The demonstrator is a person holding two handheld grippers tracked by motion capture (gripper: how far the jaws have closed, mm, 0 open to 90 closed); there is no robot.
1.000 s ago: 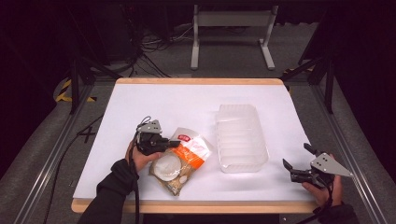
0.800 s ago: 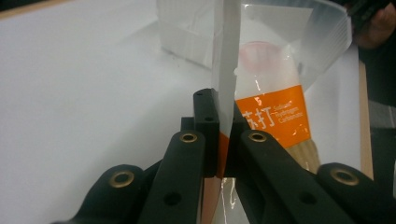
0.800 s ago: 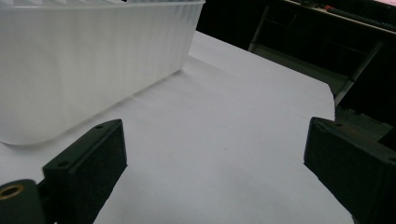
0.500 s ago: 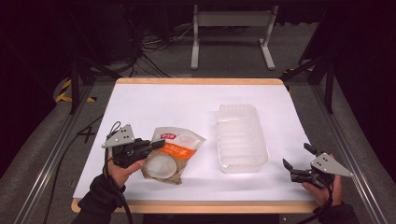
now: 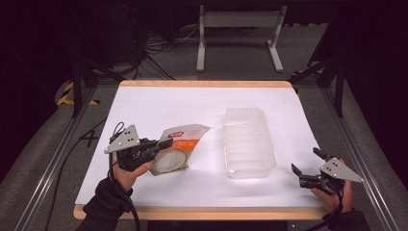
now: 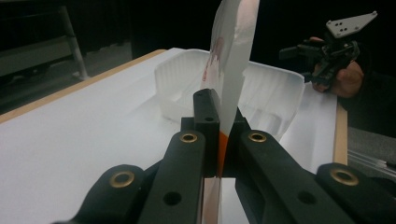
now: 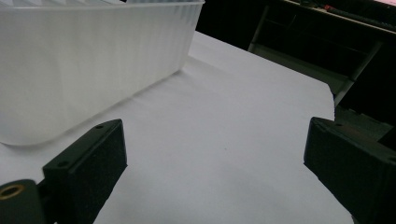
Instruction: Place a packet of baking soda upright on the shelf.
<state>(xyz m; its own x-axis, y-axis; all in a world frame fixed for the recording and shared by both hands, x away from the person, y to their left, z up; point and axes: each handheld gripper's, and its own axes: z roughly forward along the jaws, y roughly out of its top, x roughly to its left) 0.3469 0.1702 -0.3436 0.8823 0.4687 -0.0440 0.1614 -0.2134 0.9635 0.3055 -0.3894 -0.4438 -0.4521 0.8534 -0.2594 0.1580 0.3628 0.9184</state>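
White table (image 5: 159,103) with a wooden rim, widest of all. On it, right of centre: clear ribbed plastic tray (image 5: 248,141), long side running away from the near edge, nothing seen inside. Left of the tray and apart from it: flat food packet (image 5: 174,149), orange and white with a round window, one edge raised off the tabletop. Pinched at that edge by the left gripper (image 5: 165,145) (jaws clamped tight on the thin film, seen edge-on in the left gripper view (image 6: 223,140)). At the near right corner, just beside the tray's end: right gripper (image 5: 305,166), jaws spread wide, nothing between them, low over the table.
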